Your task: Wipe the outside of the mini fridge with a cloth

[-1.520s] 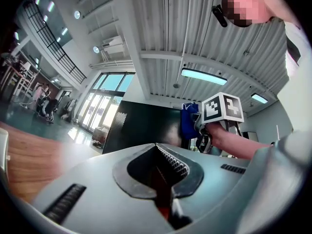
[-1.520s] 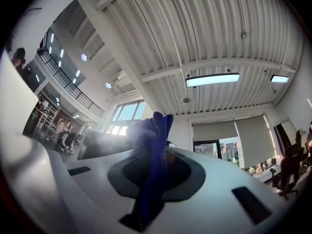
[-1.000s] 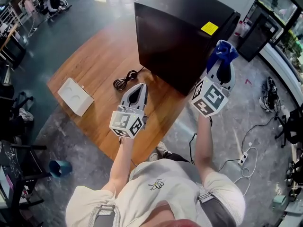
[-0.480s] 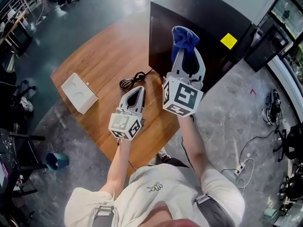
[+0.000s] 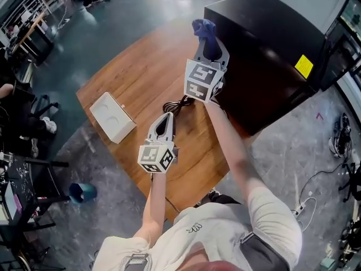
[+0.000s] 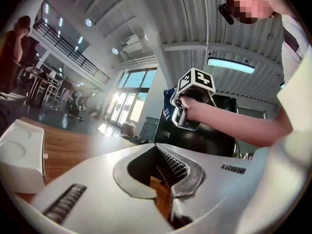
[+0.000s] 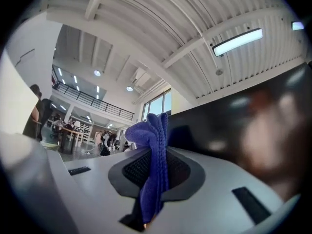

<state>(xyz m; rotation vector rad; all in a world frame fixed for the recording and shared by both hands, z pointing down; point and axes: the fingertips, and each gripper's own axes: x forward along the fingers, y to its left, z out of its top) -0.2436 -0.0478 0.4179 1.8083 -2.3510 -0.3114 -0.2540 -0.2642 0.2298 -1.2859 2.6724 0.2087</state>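
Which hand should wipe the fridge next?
Right, probably. The right tongs pinch the blue cloth up beside the mini fridge. The left tongs are shut on nothing, lower over the table.

Head view: right tool [image 5: 208, 43] covers part of the mini fridge [image 5: 265, 55] left face. Its marker cube hides one end of the black cable [image 5: 174, 106] on the bench [image 5: 135, 69]. Yellow sticker [image 5: 303, 66] print is too small to read. Right gripper view: mini fridge wall at frame right is blurred, reflection unreadable. Cloth [image 7: 153, 169] lower end vanishes between the jaws. Left gripper view: white box [image 6: 19, 155] cut off by left edge.
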